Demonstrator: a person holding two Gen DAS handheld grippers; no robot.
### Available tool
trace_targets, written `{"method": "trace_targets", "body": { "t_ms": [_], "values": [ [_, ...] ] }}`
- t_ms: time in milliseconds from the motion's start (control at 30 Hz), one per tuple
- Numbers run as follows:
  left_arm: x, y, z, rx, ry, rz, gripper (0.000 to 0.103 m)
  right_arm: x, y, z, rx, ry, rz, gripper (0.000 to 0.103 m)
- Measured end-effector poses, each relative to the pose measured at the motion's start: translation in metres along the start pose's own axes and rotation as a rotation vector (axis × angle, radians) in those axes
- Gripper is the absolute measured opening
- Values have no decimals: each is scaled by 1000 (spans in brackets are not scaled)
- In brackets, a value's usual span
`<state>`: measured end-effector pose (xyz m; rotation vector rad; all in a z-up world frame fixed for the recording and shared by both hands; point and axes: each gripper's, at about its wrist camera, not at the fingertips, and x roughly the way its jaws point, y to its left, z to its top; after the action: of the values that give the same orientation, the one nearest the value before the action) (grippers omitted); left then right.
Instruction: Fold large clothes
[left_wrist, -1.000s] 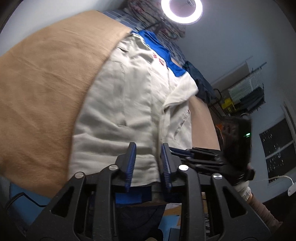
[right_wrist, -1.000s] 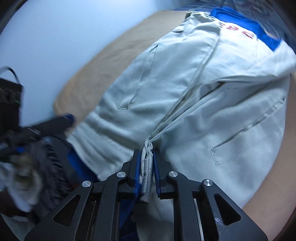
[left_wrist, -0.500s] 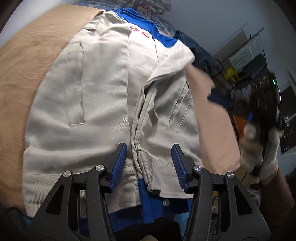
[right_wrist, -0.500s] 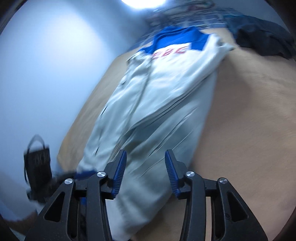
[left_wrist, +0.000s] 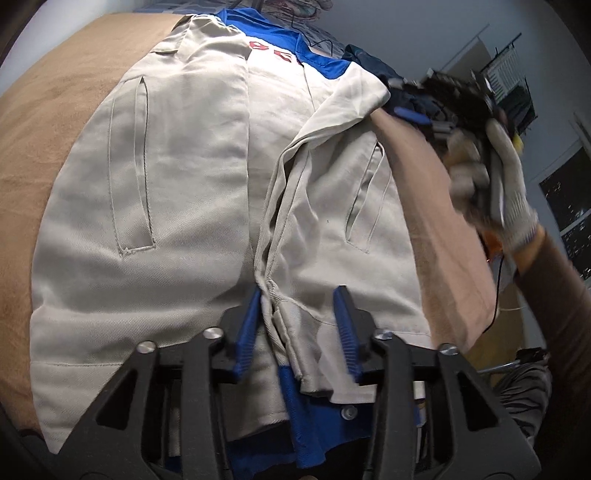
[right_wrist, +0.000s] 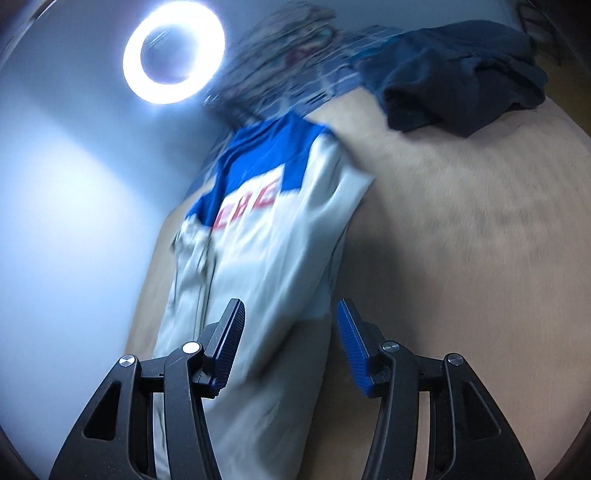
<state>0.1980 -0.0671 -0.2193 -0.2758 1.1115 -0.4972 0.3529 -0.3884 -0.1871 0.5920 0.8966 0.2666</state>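
A pale beige jacket (left_wrist: 177, 184) with a blue yoke and red letters lies flat on the tan bed cover (left_wrist: 55, 110). My left gripper (left_wrist: 297, 295) hovers at the near hem. Its jaws are closing with the bunched front edge and hem (left_wrist: 284, 325) between them; the pads do not clearly press on it. In the right wrist view the jacket (right_wrist: 266, 258) is blurred, and my right gripper (right_wrist: 290, 310) is above its right side. Its jaws are opening with nothing between them. That gripper (left_wrist: 443, 103) also shows blurred in a gloved hand (left_wrist: 495, 177) past the jacket's right shoulder.
A dark navy garment (right_wrist: 454, 74) lies crumpled at the far right of the bed cover (right_wrist: 461, 240). Patterned fabric (right_wrist: 288, 44) and a lit ring light (right_wrist: 173, 55) are behind the jacket. Shelving (left_wrist: 513, 85) stands beyond the bed's right edge.
My right gripper let go of the jacket's front edge, opened and swung off to the right. My left gripper came in over the hem, opened wide, then narrowed around the front edge.
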Motion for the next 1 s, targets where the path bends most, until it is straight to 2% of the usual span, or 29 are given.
{"method": "trace_targets", "body": {
  "t_ms": [67, 200, 300, 367, 433, 600, 733, 867, 1000],
  "values": [
    [1, 0, 0, -1, 8, -11, 18, 12, -9, 14, 47, -19, 2, 52],
    [6, -6, -1, 18, 23, -22, 15, 35, -23, 30, 132, -45, 3, 53],
    [7, -14, -1, 43, 24, -24, 12, 44, -31, 36, 184, -57, 56, 53],
    [7, -17, -2, 44, 31, -43, 11, 47, -27, 40, 182, -67, 76, 46],
    [7, -21, -4, 52, 36, -61, 10, 51, -18, 45, 142, -38, 60, 12],
    [5, -25, -6, 61, 35, -89, 10, 54, 34, 55, -61, -12, -58, 8],
    [0, -20, -7, 31, 37, -124, 9, 68, 78, 62, -170, 15, -106, 7],
    [-3, -21, -11, 31, 38, -118, 9, 107, 117, 61, -262, 59, -153, 7],
    [-4, -22, -13, 23, 48, -115, 9, 155, 127, 48, -250, 137, -154, 7]
  ]
}}
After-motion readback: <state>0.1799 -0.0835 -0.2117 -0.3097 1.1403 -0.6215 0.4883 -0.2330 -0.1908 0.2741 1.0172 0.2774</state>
